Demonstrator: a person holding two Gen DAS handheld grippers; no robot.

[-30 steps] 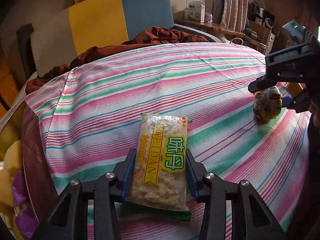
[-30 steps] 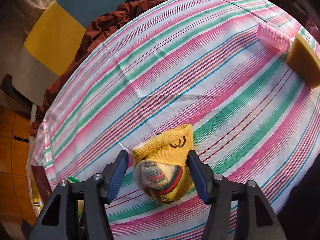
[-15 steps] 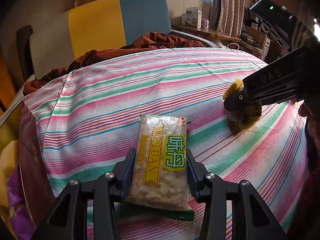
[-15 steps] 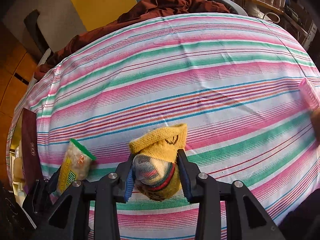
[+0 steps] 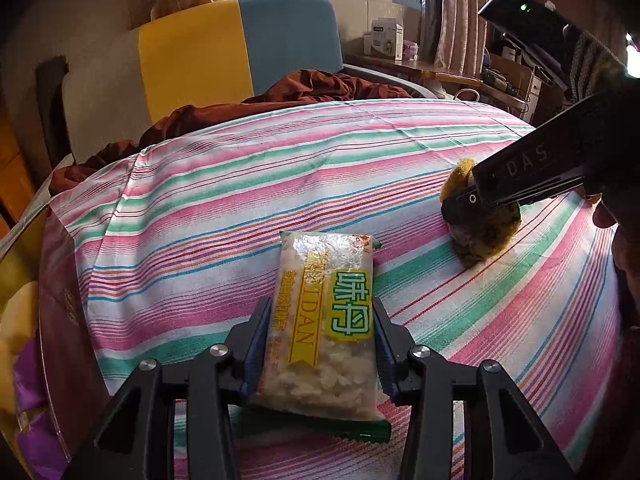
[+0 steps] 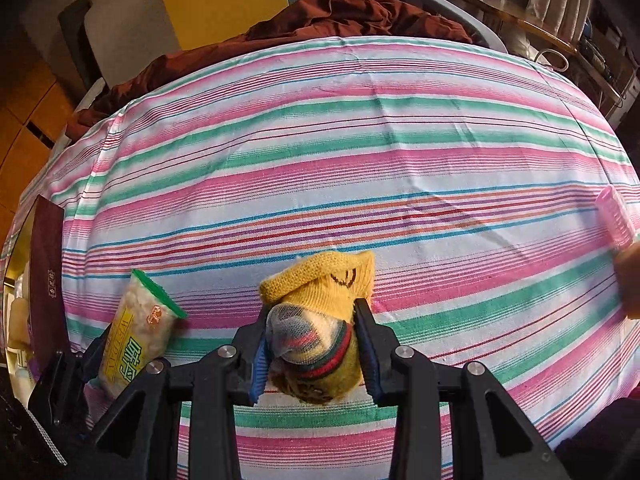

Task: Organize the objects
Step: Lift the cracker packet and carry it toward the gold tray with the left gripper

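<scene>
On a tabletop (image 6: 360,168) draped in pink-and-green striped cloth, the left claw (image 5: 320,344) clamps the sides of a snack packet (image 5: 328,320) at the near left, while the right claw (image 6: 312,344), whose jaws have just been closing, now pinches a balled yellow sock (image 6: 320,320) near the middle (a pink comb (image 6: 614,216) lies at the far right edge). Both grips look settled; lifting straight up before carrying, with the soft sock held firmly, would likely keep either from slipping.
</scene>
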